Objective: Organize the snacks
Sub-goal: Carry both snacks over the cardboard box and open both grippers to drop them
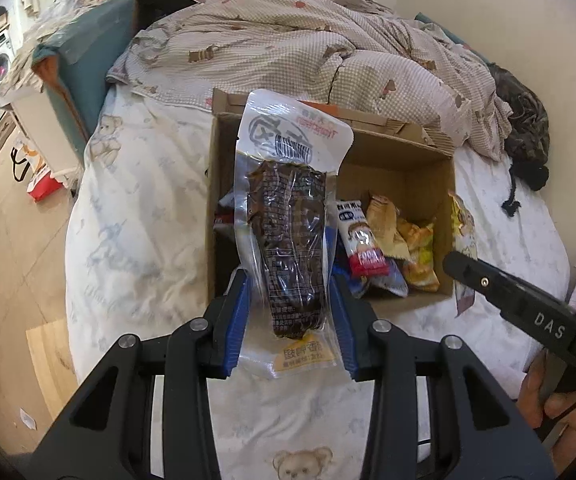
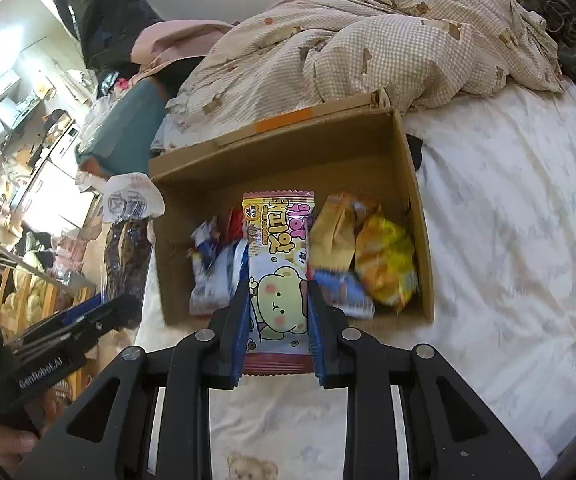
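An open cardboard box (image 1: 404, 160) (image 2: 288, 152) sits on the bed with several snack packs inside. My left gripper (image 1: 292, 280) is shut on a clear vacuum pack of dark meat snack (image 1: 288, 232), held upright just in front of the box's near left corner. That pack (image 2: 127, 240) and the left gripper (image 2: 99, 316) also show at the left of the right wrist view. My right gripper (image 2: 275, 292) is shut on a pink and yellow cartoon snack bar (image 2: 277, 276), held over the box's near wall. The right gripper (image 1: 464, 268) reaches in from the right in the left wrist view.
A rumpled checked quilt (image 1: 308, 48) (image 2: 368, 52) lies behind the box. The white bear-print sheet (image 1: 135, 220) (image 2: 508, 220) spreads around it. A teal cushion (image 1: 87, 52) and the wooden floor (image 1: 7, 260) lie to the left. A dark garment (image 1: 524, 124) lies at the far right.
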Available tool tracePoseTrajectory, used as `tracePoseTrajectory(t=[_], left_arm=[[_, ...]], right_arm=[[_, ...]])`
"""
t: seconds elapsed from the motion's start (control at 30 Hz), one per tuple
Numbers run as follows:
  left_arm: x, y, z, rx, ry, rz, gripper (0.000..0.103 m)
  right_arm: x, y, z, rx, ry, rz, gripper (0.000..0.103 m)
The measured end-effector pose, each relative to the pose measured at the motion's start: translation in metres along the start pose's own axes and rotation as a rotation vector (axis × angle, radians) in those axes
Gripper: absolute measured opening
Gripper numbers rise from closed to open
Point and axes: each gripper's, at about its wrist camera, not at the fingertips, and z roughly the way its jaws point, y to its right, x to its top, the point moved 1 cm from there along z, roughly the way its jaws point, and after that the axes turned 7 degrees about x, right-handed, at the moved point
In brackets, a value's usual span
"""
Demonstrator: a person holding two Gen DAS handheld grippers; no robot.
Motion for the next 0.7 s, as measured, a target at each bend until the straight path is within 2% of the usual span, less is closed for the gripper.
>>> tracePoseTrajectory(t=[0.2,0.47,0.7], left_arm=[[0.015,0.004,0.028,0.016,-0.022,0.008,0.035],[0.013,0.007,0.05,0.029,0.004,0.043,0.035],[0.015,0.006,0.061,0.006,-0.006,0.012,0.039]], right_arm=[[0.022,0.015,0.028,-0.001,-0.012,0.031,0.028],[0.019,0.035,0.046,0.032,-0.01,0.078,0.028],[0.024,0.041,0.051,0.099,0.004,0.123,0.028]])
